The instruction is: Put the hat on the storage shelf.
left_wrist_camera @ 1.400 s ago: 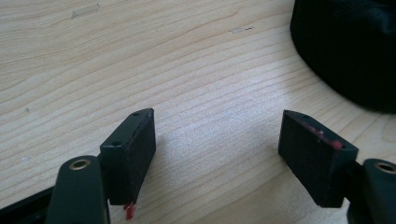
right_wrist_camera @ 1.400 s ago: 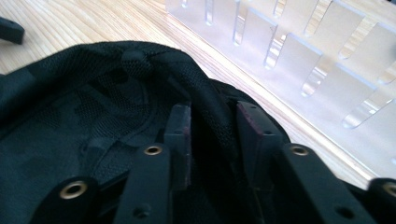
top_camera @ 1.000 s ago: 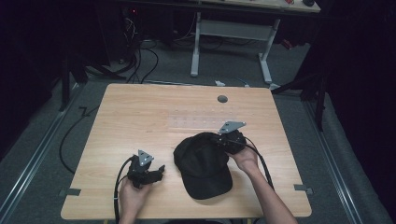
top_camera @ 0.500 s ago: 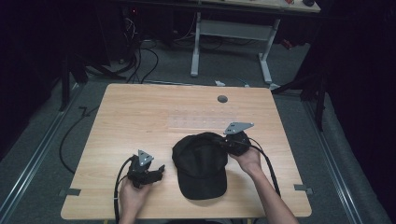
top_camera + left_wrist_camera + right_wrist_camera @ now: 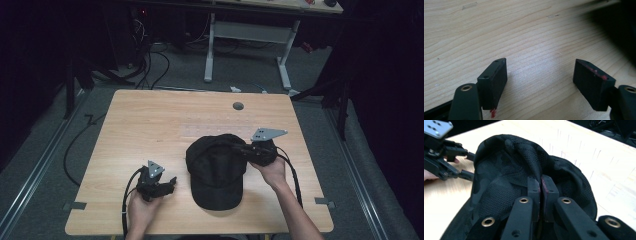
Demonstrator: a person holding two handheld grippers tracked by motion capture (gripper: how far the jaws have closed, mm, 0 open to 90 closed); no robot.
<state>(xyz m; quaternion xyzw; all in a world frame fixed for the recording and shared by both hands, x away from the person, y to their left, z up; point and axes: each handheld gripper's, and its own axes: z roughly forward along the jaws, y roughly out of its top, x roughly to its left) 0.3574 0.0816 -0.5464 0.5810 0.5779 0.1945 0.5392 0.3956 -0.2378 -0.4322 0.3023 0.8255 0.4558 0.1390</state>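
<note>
A black cap (image 5: 216,170) of mesh-like woven fabric lies at lower centre of the high view on the pale wood-grain desk (image 5: 150,125), its brim toward the bottom edge and its rounded crown toward the top. The right claw (image 5: 237,148), just right of centre, is clenched on a fold of the crown; in the right gripper view its two flat black jaws (image 5: 540,188) press together with the cloth bunched up into a ridge between them. The left claw (image 5: 170,184), at lower left, rests low over bare wood beside the cap, released: its blocky jaws (image 5: 541,80) stand wide apart with nothing between, red flecks on their edges. A round grommet hole (image 5: 238,106) sits near the desk's far edge. Cables (image 5: 150,55) trail on the grey floor beyond.
</note>
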